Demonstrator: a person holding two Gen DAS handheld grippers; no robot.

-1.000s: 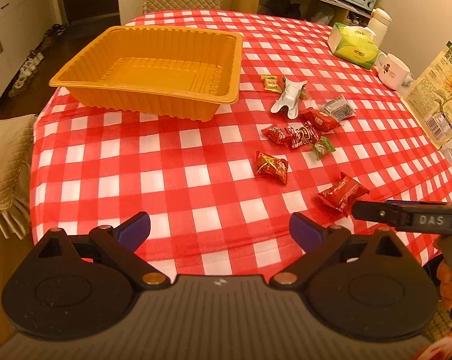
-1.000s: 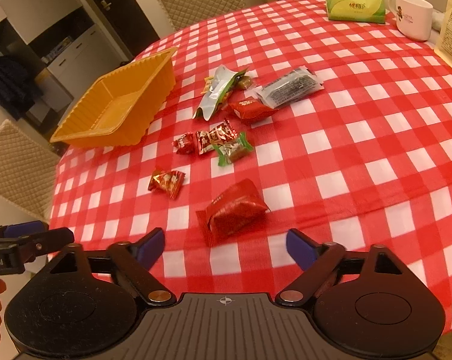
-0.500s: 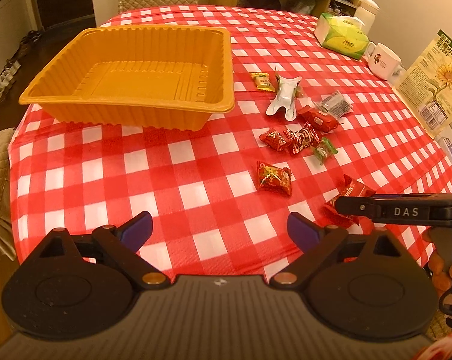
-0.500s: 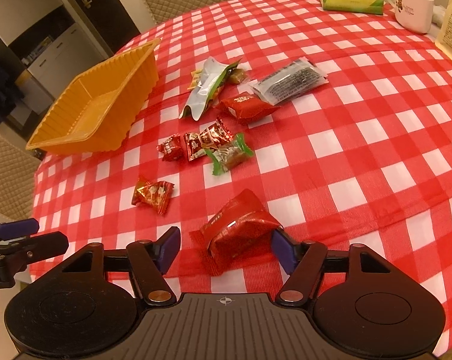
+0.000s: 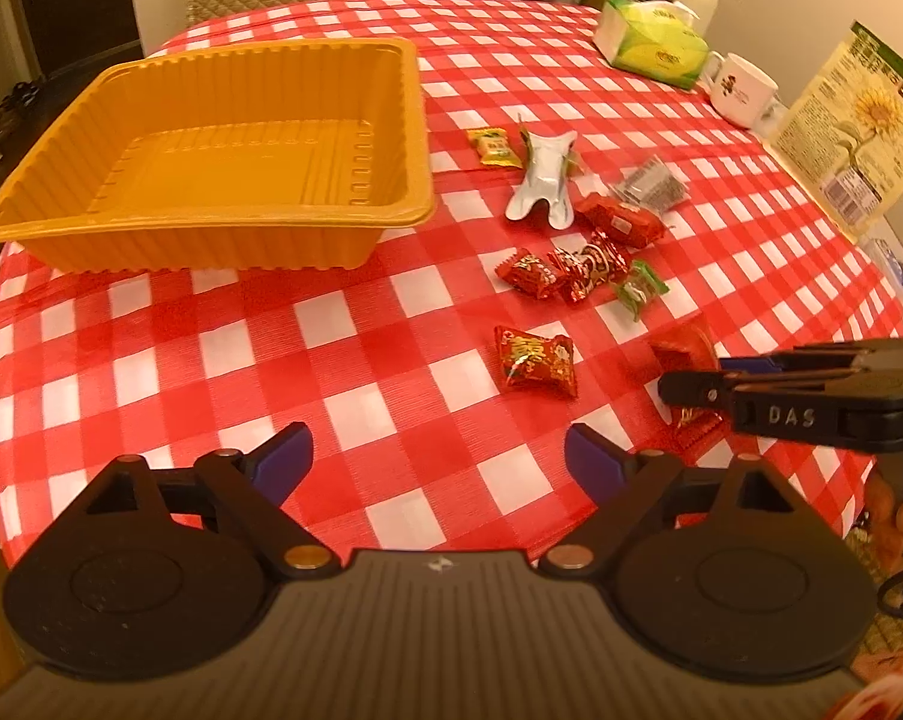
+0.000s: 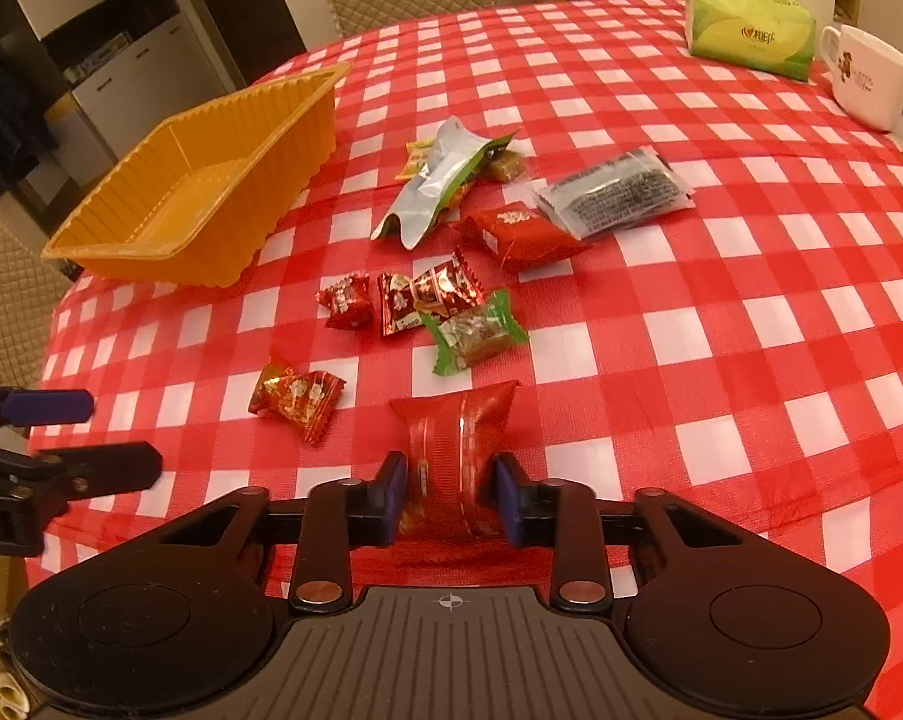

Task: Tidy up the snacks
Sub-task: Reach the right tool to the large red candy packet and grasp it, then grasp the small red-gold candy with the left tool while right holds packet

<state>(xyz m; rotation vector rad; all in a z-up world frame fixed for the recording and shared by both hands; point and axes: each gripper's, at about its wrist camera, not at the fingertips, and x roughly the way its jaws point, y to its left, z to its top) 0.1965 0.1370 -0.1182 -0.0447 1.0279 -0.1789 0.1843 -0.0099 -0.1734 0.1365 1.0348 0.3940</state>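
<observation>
An empty orange tray (image 5: 253, 138) (image 6: 211, 180) stands on the red checked cloth. Right of it lie several wrapped snacks: a silver pouch (image 5: 541, 183) (image 6: 433, 180), small red candies (image 5: 562, 267) (image 6: 415, 294), a green-wrapped sweet (image 6: 478, 333), a dark packet (image 6: 616, 192) and a red candy (image 5: 535, 357) (image 6: 298, 396). My right gripper (image 6: 451, 498) is closing; its blue pads squeeze a red snack packet (image 6: 451, 438) at the table's near edge. My left gripper (image 5: 439, 462) hovers over bare cloth below the red candy, jaws wide and closing slightly, nothing between them.
At the far right stand a green tissue pack (image 6: 748, 18), a white mug (image 6: 868, 81) and a sunflower-printed box (image 5: 859, 126). Quilted chairs sit behind the table. The table's edge drops off close to both grippers.
My right gripper sank over the red snack packet and its jaws came together on it. My left gripper slid forward and lower toward the red candy, its jaws narrowing slightly.
</observation>
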